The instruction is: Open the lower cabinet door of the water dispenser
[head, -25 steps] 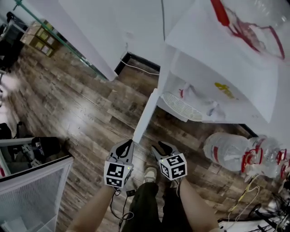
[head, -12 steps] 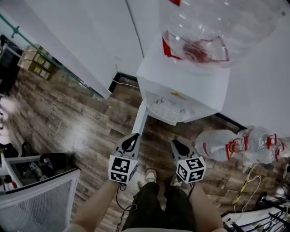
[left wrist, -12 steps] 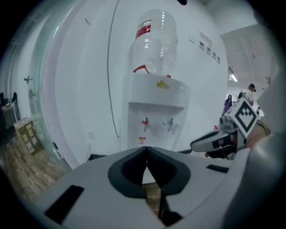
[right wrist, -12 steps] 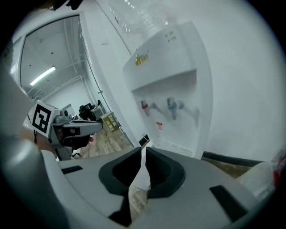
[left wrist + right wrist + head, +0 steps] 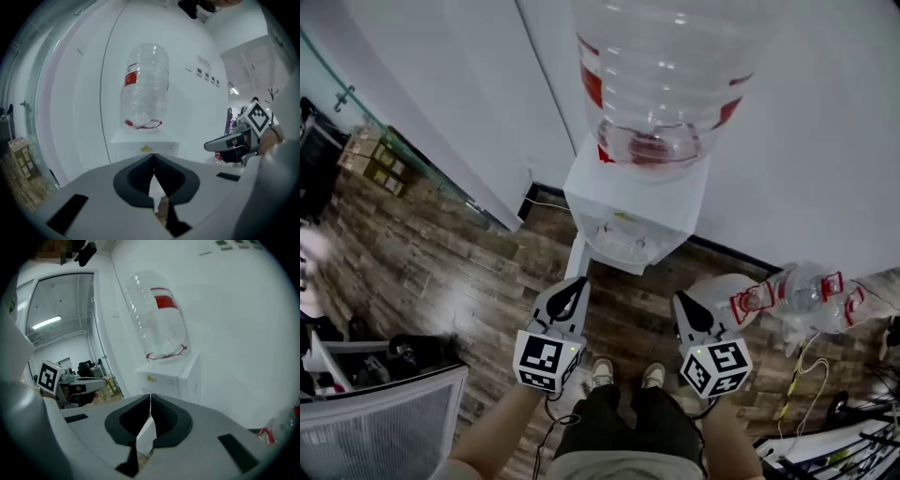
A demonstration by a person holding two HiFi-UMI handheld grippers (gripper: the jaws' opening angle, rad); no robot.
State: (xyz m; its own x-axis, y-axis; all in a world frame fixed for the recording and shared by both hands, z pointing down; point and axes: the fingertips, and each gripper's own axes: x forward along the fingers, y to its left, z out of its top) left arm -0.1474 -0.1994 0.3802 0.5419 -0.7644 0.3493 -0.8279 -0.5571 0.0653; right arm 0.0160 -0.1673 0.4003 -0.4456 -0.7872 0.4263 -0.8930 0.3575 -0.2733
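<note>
The white water dispenser (image 5: 634,214) stands against the wall with a clear bottle (image 5: 661,75) on top. Its lower cabinet door (image 5: 576,257) is swung open to the left and shows edge-on. My left gripper (image 5: 573,296) and right gripper (image 5: 685,313) hang side by side well short of the dispenser, above the person's feet, touching nothing. The left gripper (image 5: 153,162) is shut and empty. The right gripper (image 5: 150,402) has just been closing and is shut with nothing between its jaws. Both gripper views face the dispenser (image 5: 146,145) (image 5: 172,376).
Spare water bottles (image 5: 797,292) lie on the wooden floor to the right, with cables (image 5: 802,394) beside them. A white mesh-sided cart (image 5: 384,422) stands at the lower left. Cardboard boxes (image 5: 377,150) sit behind a glass partition at the left.
Both grippers rose from near the floor and spread apart. The head view lifted from the open cabinet interior to the bottle on top, and the dispenser now looks farther off.
</note>
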